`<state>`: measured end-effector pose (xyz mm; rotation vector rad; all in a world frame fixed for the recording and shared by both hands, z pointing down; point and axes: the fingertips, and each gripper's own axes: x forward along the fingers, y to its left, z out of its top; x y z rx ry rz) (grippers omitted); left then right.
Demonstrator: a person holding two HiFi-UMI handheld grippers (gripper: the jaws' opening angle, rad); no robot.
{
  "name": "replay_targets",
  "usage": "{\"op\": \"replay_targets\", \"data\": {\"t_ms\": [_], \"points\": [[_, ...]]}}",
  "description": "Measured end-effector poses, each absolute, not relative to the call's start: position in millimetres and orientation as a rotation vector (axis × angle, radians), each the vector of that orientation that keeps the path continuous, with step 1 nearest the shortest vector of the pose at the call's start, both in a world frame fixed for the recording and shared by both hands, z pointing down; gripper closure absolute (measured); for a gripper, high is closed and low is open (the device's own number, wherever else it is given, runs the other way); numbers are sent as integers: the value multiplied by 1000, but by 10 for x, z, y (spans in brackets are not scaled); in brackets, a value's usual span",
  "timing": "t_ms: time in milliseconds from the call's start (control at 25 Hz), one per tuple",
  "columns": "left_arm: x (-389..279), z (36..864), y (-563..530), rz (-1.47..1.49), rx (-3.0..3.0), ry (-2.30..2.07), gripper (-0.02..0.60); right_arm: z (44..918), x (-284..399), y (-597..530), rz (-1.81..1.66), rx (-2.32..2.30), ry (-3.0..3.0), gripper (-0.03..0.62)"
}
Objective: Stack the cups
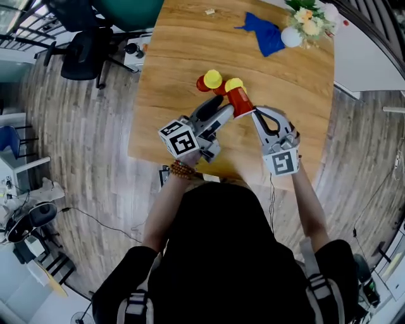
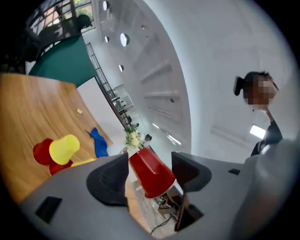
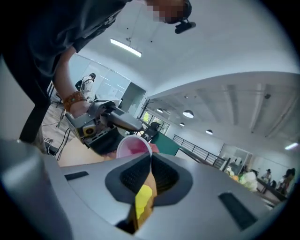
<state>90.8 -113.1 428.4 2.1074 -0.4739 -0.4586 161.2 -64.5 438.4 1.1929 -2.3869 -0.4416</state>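
A red cup [image 1: 239, 101] hangs over the wooden table [image 1: 177, 44], tilted. My right gripper [image 1: 255, 114] is shut on its rim; in the right gripper view the cup's pale mouth [image 3: 133, 145] faces the camera just past the closed jaws [image 3: 151, 161]. My left gripper [image 1: 228, 115] is open with the red cup's body [image 2: 151, 174] between its wide jaws, a gap showing on one side. On the table beyond lie a yellow cup [image 1: 213, 78] against a red cup [image 1: 202, 83], and another yellow cup [image 1: 234, 83].
A blue cloth [image 1: 266, 35] and a bunch of flowers [image 1: 307, 19] with a white ball [image 1: 291, 37] sit at the table's far right. An office chair [image 1: 85, 50] stands on the floor to the left. The table's near edge is close to my wrists.
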Motion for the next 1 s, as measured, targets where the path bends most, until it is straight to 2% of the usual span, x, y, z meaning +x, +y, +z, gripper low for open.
{"op": "replay_targets", "data": {"t_ms": [200, 440, 560, 600, 800, 1000], "points": [[1095, 4344, -867, -515, 1957, -311, 292, 4246, 1506, -397, -590, 1149, -2424, 577], [1093, 4374, -725, -422, 2082, -368, 309, 4398, 1532, -183, -540, 1029, -2430, 562], [1096, 4369, -702, -358, 2189, -433, 348, 4465, 1551, -112, -499, 971, -2453, 530], [1089, 4377, -705, -345, 2216, -459, 355, 4477, 1566, -101, -471, 957, -2471, 503], [1084, 4395, -675, -267, 2368, -559, 367, 4468, 1646, -152, -288, 888, -2613, 449], [1204, 4327, -415, -76, 2714, -560, 370, 4441, 1691, -282, 260, 722, -2858, 384]]}}
